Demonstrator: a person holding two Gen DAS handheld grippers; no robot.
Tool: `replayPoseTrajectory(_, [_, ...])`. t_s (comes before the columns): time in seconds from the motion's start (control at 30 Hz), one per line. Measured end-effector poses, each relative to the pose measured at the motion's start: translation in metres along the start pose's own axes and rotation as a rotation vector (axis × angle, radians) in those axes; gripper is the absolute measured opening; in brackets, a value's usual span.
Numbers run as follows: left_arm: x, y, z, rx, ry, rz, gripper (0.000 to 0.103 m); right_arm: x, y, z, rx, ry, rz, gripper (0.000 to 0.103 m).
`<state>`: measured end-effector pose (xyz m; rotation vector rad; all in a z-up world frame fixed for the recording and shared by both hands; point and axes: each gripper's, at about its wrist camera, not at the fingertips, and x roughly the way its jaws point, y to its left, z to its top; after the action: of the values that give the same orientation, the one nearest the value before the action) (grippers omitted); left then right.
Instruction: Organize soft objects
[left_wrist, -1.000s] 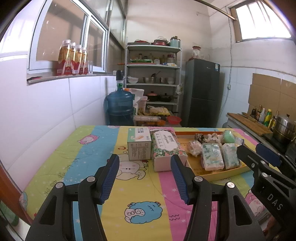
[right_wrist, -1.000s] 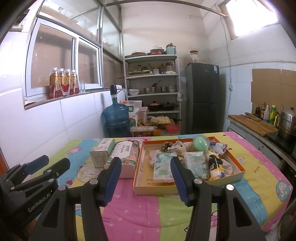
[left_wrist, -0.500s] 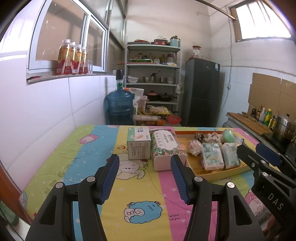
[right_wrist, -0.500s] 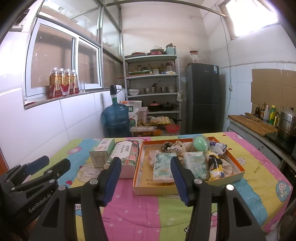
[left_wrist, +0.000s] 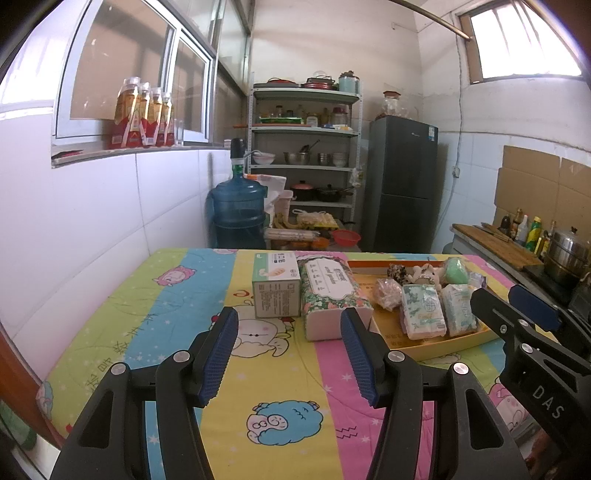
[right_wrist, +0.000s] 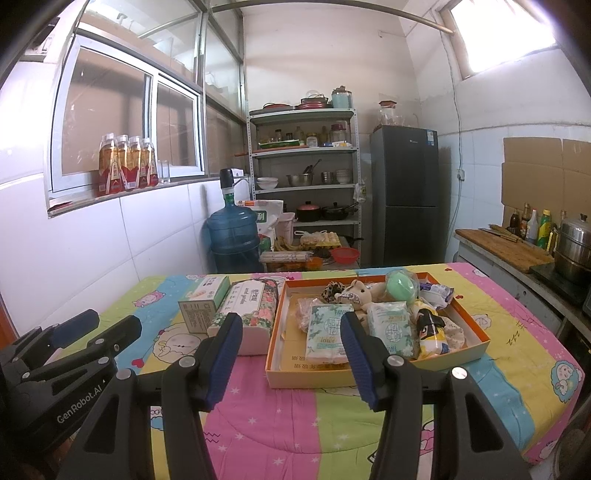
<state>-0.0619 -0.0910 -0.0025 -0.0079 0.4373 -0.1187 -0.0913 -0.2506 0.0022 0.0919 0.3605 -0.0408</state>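
Note:
An orange tray (right_wrist: 281, 321) on the cartoon-print table cover holds soft things: two tissue packs (right_wrist: 327, 334) (right_wrist: 392, 330), a plush toy (right_wrist: 356, 291), a green ball (right_wrist: 402, 285), a leopard scrunchie (right_wrist: 331, 291) and a yellow doll (right_wrist: 431, 330). Left of the tray lie a floral tissue pack (right_wrist: 248, 308) and a green-white box (right_wrist: 203, 302). My left gripper (left_wrist: 290, 354) is open and empty, short of the floral pack (left_wrist: 332, 291) and box (left_wrist: 276, 284). My right gripper (right_wrist: 290, 356) is open and empty, short of the tray's near wall. Each gripper shows at the edge of the other's view.
The table cover (right_wrist: 332, 413) has a white tiled wall along its left side. Behind the table stand a blue water jug (right_wrist: 233, 236), a metal shelf with pots (right_wrist: 304, 177) and a dark fridge (right_wrist: 404, 192). A counter with bottles and a steel pot (right_wrist: 574, 247) is at the right.

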Motion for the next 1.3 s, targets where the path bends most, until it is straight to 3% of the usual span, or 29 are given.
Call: replayPoseTrajectory(1.3, [0.003,-0.0012,-0.0005,-0.002,0.005,0.001,0.059,0.0029,0.0023,-0.0004,-0.027,0.001,0.019,0.055])
